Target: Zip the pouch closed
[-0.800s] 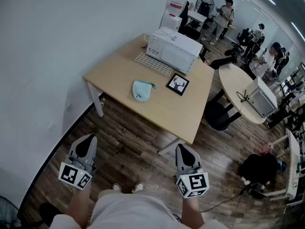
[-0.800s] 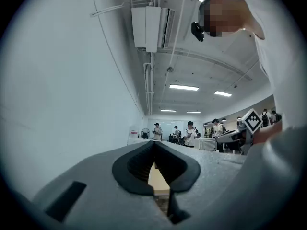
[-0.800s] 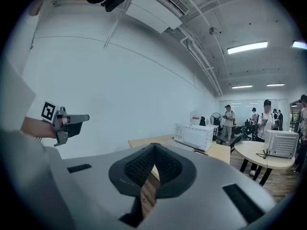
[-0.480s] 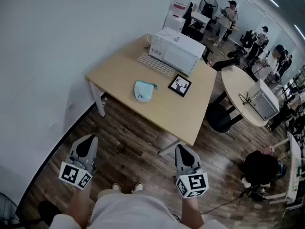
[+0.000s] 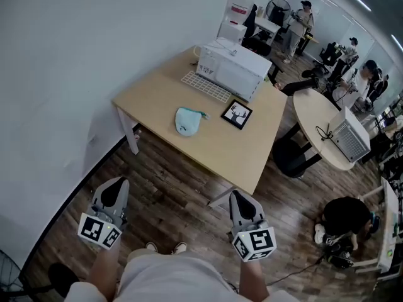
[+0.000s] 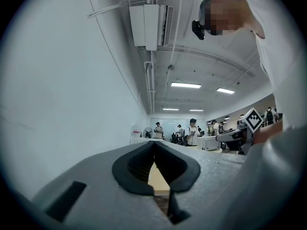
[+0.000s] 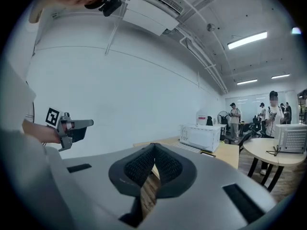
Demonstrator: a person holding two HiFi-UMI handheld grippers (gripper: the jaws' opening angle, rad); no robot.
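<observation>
while both hand-held grippers are closed, empty, the pale blue pouch lies on the table.

No words or numbers can be read here. At the top middle of the head view, a tall white machine has a red label, but its print is too small to read. The white box on the worktop has a small dark patch on its front that may be print. The left hand-held gripper and the right hand-held gripper each carry a cube with black and white square shapes, not letters. The black frame shows a white deer head.
</observation>
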